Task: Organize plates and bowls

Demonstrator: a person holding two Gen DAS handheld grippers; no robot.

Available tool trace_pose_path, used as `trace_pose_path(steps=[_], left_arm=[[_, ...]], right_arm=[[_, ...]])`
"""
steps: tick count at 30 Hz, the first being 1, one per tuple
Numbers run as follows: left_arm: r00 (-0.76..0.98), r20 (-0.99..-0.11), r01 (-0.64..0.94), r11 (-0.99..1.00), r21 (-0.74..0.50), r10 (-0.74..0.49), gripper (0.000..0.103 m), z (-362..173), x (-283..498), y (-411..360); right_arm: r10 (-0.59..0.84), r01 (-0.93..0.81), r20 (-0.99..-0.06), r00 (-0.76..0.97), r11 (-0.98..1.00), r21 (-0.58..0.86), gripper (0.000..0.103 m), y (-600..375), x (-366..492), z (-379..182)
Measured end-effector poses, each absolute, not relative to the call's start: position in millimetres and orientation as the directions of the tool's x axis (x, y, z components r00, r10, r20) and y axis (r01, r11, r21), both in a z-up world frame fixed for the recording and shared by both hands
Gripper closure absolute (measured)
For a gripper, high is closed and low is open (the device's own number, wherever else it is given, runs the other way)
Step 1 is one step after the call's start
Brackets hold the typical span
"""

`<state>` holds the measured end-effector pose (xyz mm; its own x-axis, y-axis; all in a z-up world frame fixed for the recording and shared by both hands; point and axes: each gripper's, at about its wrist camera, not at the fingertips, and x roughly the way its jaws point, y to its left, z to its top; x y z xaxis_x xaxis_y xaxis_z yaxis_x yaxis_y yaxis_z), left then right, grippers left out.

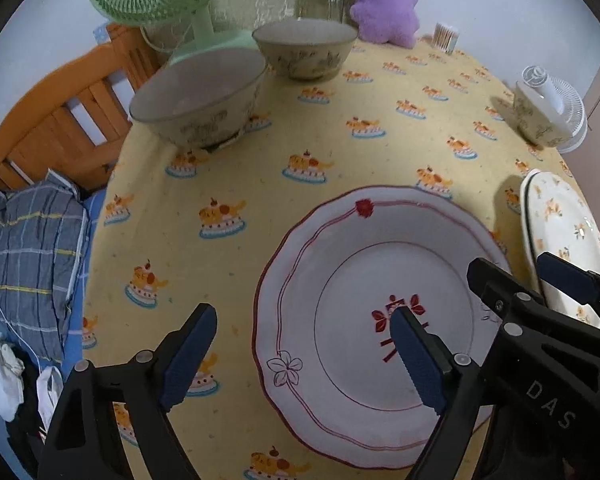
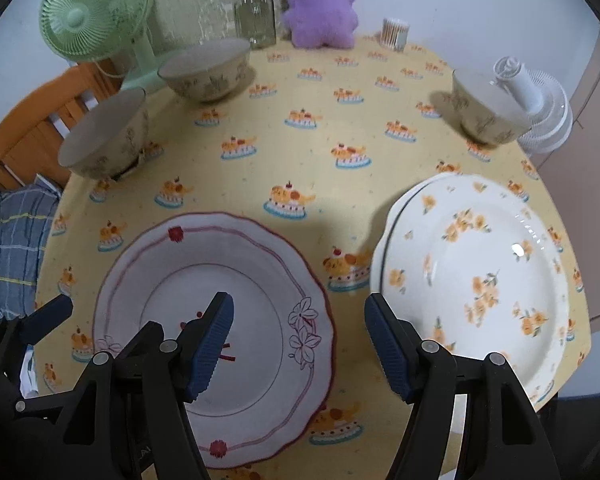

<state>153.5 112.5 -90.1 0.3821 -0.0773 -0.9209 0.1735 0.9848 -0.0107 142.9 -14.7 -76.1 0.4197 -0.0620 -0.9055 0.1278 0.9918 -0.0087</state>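
A white plate with a red scalloped rim (image 1: 340,280) lies on the yellow tablecloth (image 1: 320,120). My left gripper (image 1: 304,356) hangs open above its left edge, one finger over the cloth and the other over the plate's middle. To the right a plate with orange flowers (image 2: 480,272) rests on another plate. My right gripper (image 2: 300,352) is open over the gap between the red-rimmed plate (image 2: 240,272) and the flowered one, holding nothing. Three patterned bowls stand apart: two at the far left (image 2: 108,136) (image 2: 208,68), one at the far right (image 2: 484,112).
Along the back stand a green fan (image 2: 88,12), a glass jar (image 2: 256,12), a purple plush toy (image 2: 320,8) and a tub of cotton swabs (image 2: 394,32). A small white fan (image 2: 540,108) sits behind the right bowl. An orange chair (image 1: 60,120) and checked cloth (image 1: 32,260) lie past the table's left edge.
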Motion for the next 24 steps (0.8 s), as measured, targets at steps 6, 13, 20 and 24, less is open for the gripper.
trace_pose_path(steps=[6, 13, 20, 24], left_arm=[[0.344, -0.936, 0.165, 0.986, -0.012, -0.069, 0.021, -104, 161, 115], [0.325, -0.942, 0.175, 0.984, -0.020, -0.077, 0.030, -111, 166, 114], [0.337, -0.938, 0.180, 0.983, -0.024, -0.085, 0.034, -111, 164, 111], [0.320, -0.942, 0.188, 0.981, -0.042, -0.102, 0.036, -112, 164, 109]], right_arm=[[-0.054, 0.118, -0.923, 0.380, 0.993, -0.010, 0.032, -10, 153, -91], [-0.052, 0.133, -0.936, 0.347, 0.991, -0.006, 0.032, -11, 162, -104], [-0.035, 0.139, -0.941, 0.337, 0.990, 0.013, 0.032, -11, 167, -111], [-0.034, 0.133, -0.944, 0.328, 0.991, 0.011, 0.033, -9, 169, -114]])
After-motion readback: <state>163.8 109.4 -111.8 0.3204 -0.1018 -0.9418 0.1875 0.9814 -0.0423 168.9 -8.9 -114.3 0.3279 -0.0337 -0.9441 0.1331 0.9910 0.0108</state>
